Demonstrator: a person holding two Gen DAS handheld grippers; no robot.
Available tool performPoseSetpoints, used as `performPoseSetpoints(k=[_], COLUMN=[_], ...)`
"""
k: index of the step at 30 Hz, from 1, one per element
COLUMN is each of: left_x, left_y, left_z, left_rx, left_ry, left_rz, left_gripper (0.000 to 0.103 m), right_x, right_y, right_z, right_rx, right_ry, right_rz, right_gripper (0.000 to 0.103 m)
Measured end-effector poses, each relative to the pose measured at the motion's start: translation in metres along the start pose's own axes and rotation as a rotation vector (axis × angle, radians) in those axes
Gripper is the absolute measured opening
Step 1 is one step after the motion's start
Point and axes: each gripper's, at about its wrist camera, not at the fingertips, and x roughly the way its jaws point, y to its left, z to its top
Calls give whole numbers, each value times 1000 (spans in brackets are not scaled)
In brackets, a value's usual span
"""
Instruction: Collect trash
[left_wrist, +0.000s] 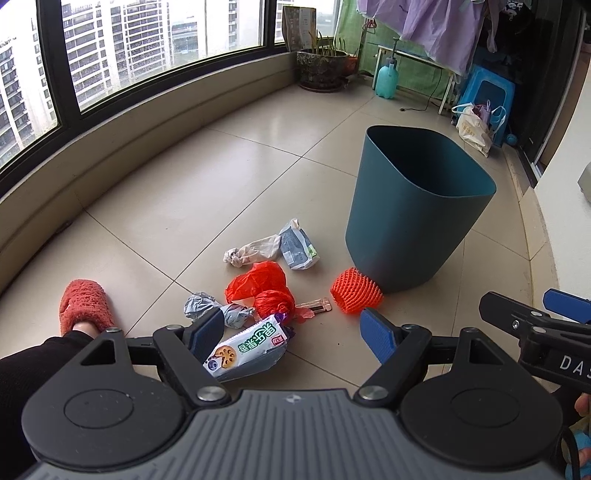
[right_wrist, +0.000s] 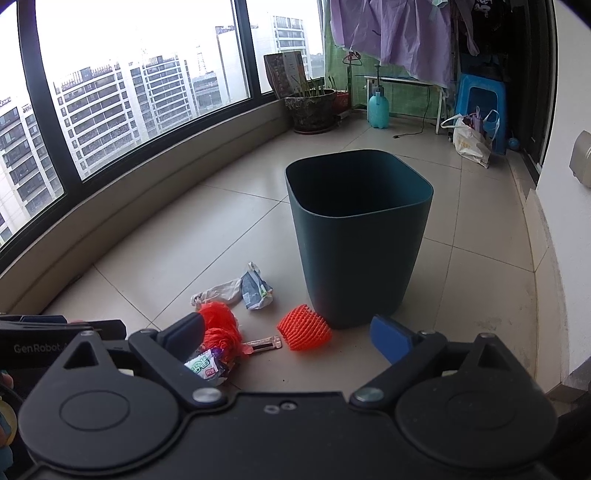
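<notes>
Balcony floor (left_wrist: 155, 206), tiled. Teal bin (right_wrist: 358, 236), upright, at 12 o'clock from the right claw (right_wrist: 295, 338). Orange foam net (right_wrist: 304, 328) touching the bin's base at 7 o'clock. Scattered litter at 9 o'clock of the bin: red plastic bag (left_wrist: 262, 286), crumpled tissue (left_wrist: 251, 251), grey-blue packet (left_wrist: 297, 245), snack wrapper (left_wrist: 247, 349) (nearest the left claw (left_wrist: 295, 330)). Both claws stand wide apart, holding nothing, above the floor.
</notes>
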Motion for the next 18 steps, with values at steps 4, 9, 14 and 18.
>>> performPoseSetpoints(k=[4,9,14,18], left_x=[-2,-3,-7,-9], left_y=[0,1,0,-2], left_z=[1,1,2,1], left_rx=[-1,-4,0,9], left_ry=[-3,-4,-21,-32], left_rz=[-2,-11,-23,-30], left_gripper=[81,81,81,81], right_x=[0,-1,-1,-2], right_y=[0,1,2,2], right_z=[0,0,0,0], right_rx=[-2,-7,-14,-16], right_ry=[4,1,-6,-12], right_rz=[-3,-1,5,9], right_gripper=[96,96,96,96])
